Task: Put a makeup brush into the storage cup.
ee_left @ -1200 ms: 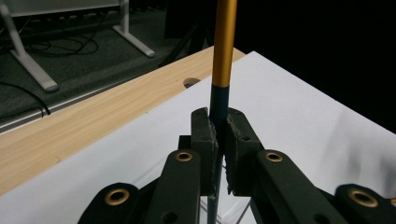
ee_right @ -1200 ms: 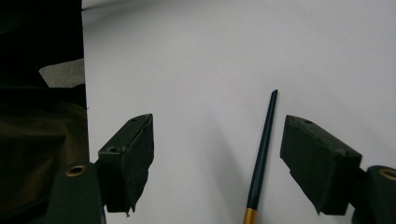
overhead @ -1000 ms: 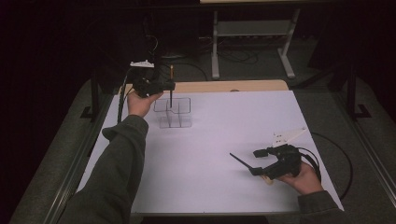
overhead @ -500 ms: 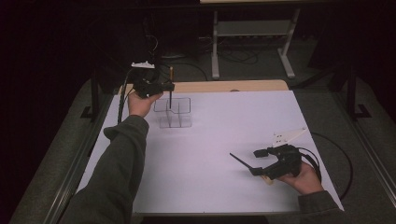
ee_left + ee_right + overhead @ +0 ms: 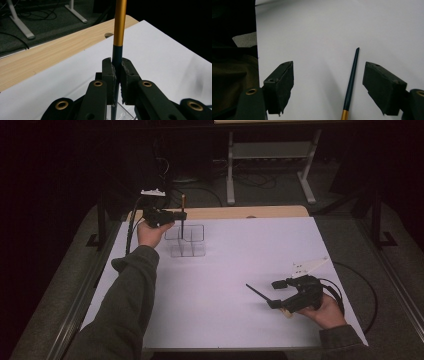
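The left forearm stretches from the near edge up toward the far left corner of the white sheet (image 5: 240,270), hand raised, with the left gripper (image 5: 176,215) held level above the clear divided holder (image 5: 186,241). Its jaws are pinched tight on a pen (image 5: 119,30) that stands upright — gold upper barrel above the pads, dark lower shaft clamped between them, the tip reaching down into the holder. In the left gripper view the pads press the dark shaft from both sides and a corner of clear plastic shows just below.

The right hand (image 5: 327,310) rests near the near right corner of the sheet, wrist low, the right gripper (image 5: 274,296) pointing left across the surface. Its jaws are spread wide. A second pen (image 5: 351,82) lies flat on the sheet between them — nearer one jaw, touching neither pad, its dark tapered end pointing away from the hand.
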### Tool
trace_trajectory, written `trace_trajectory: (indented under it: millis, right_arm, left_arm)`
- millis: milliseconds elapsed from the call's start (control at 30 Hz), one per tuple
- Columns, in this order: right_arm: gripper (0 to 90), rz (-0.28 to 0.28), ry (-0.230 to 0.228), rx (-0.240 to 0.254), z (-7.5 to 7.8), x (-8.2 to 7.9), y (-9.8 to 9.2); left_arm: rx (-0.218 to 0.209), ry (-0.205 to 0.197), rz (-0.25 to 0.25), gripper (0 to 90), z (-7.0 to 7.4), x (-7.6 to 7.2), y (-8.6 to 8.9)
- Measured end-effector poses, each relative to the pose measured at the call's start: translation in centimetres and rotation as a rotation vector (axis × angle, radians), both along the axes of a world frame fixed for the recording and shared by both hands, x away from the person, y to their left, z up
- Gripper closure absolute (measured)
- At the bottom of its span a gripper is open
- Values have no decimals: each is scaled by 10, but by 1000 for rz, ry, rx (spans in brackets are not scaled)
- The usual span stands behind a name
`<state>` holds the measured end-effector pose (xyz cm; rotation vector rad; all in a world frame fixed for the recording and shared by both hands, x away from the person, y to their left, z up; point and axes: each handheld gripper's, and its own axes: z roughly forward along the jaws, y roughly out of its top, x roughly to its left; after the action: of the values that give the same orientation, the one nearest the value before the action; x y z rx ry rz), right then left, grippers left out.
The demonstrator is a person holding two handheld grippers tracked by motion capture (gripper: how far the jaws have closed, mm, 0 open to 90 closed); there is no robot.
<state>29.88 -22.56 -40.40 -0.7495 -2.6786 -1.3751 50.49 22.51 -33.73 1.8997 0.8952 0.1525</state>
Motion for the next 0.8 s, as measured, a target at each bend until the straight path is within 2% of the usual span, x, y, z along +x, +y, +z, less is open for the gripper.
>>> trace_trajectory:
  millis: [800]
  right_arm:
    - [240, 8, 6, 1, -1, 1, 1]
  left_arm:
    - [49, 31, -20, 823, -16, -6, -1]
